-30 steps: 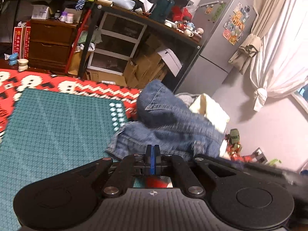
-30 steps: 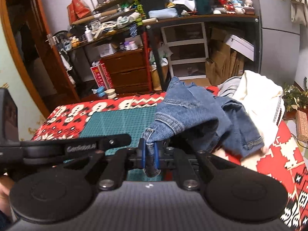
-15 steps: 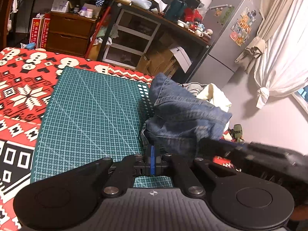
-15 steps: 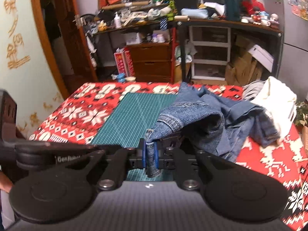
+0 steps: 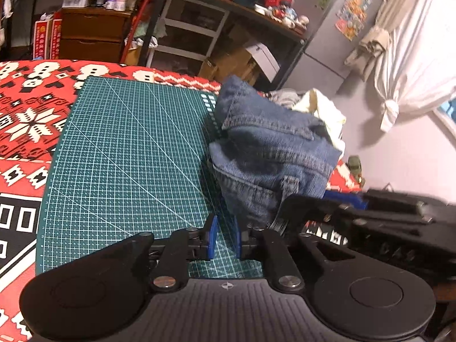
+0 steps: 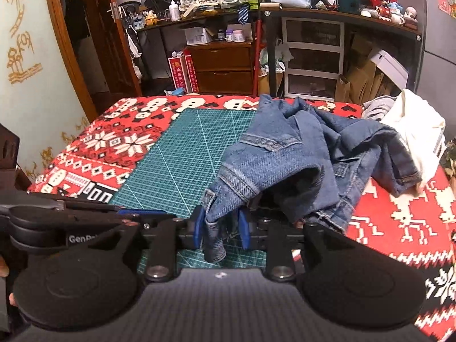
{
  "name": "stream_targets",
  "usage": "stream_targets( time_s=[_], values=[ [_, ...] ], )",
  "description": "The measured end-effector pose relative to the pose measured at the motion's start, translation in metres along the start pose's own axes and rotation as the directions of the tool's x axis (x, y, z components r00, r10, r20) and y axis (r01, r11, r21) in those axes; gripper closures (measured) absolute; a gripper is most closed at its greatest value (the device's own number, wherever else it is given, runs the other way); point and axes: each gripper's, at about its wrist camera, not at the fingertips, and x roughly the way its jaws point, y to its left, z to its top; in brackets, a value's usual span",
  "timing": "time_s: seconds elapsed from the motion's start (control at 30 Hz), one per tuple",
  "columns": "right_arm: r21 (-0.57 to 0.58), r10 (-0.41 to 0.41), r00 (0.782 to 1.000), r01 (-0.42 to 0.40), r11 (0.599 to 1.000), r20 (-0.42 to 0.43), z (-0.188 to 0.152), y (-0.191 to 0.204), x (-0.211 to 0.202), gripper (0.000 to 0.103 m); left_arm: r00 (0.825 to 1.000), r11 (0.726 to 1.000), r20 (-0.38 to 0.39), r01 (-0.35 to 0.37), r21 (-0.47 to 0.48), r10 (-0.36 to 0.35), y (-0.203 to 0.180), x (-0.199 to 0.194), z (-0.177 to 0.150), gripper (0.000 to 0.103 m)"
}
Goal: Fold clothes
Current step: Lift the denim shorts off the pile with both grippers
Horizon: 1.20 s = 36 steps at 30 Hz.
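Observation:
A crumpled pair of blue jeans [image 5: 270,154] lies on the right edge of a green cutting mat [image 5: 128,156]. My left gripper [image 5: 225,238] is open just left of the denim, with only mat showing between its blue pads. In the right wrist view the jeans [image 6: 285,156] spread across the mat [image 6: 185,154] and the tablecloth. My right gripper [image 6: 221,225] is open, and a corner of the waistband hangs loosely between its spread blue pads. The right gripper's black body [image 5: 384,219] shows at the right of the left wrist view.
A red patterned tablecloth [image 6: 114,148] covers the table. A white garment [image 6: 413,131] and a grey one [image 6: 376,108] lie at the far right behind the jeans. Shelves, drawers, boxes and a fridge stand beyond the table.
Both grippers went from shut to open. The jeans were pulled left onto the mat, and the right gripper's hold on the denim corner has loosened.

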Motion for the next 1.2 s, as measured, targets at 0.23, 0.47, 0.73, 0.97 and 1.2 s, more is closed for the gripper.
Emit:
stream_targets(
  time_s=[0.23,0.47,0.73,0.97,1.2],
  values=[
    [-0.129,-0.045,0.999,0.043,0.991,-0.012,-0.001,0.003,-0.013,0.064,0.999,1.000,-0.046,0.009,0.002,-0.008,0.002,0.012,-0.008,0.090],
    [-0.256,-0.082,0.997,0.075,0.964,-0.016,0.002,0.007,-0.029,0.061,0.999,1.000,-0.047,0.006,-0.028,-0.008,0.007,0.011,-0.009,0.087],
    [-0.548,-0.170,0.985,0.140,0.825,-0.005,0.007,0.021,-0.034,0.051,1.000,1.000,-0.024,0.005,-0.029,-0.006,0.006,0.000,-0.010,0.086],
    [-0.801,-0.239,0.971,0.150,0.580,0.008,0.001,0.041,-0.016,0.049,1.000,0.999,-0.015,-0.001,-0.044,0.000,0.008,-0.004,-0.009,0.086],
    [-0.910,-0.242,0.970,0.116,0.399,0.018,-0.011,0.062,0.014,0.049,1.000,0.996,-0.020,-0.014,-0.088,0.012,0.021,-0.003,-0.010,0.084]
  ],
)
